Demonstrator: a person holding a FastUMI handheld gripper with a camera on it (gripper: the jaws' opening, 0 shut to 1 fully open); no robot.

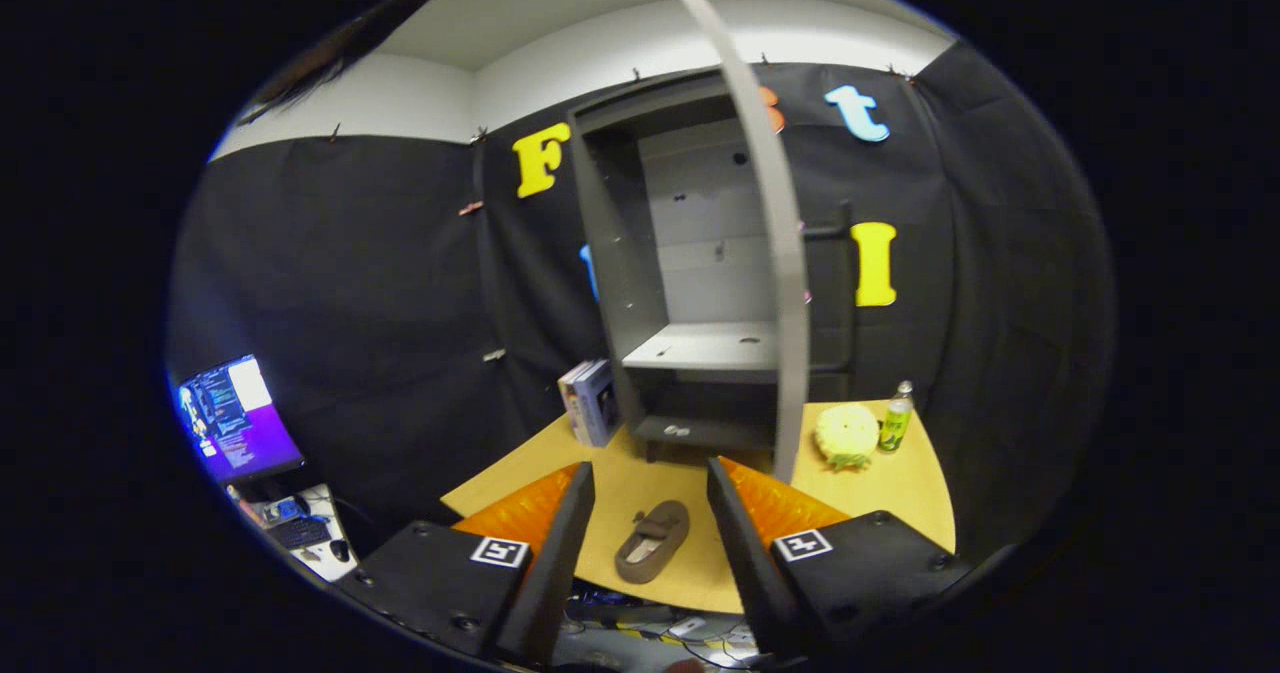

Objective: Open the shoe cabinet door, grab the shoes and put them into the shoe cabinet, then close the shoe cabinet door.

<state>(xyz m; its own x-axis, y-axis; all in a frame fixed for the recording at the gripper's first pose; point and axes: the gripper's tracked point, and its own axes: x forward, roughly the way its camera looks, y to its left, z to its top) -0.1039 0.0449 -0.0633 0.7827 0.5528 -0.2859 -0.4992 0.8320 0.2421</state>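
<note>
With the cabinet door point(775, 253) swung open, the shoe point(652, 541) lying between the spread, empty tongs point(650, 513) is to be grasped next.

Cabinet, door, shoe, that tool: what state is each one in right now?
Cabinet: open, shelves bare.
Door: swung wide, edge-on to the camera.
Shoe: flat on the table, between the fingers, untouched.
Tool: open, holding nothing.
Bottle: upright, capped.
Books: standing beside the cabinet.
Monitor: switched on.

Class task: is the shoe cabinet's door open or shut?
Open. The door stands swung out edge-on, exposing the cabinet's shelves. The open tool frames the shoe.
</note>
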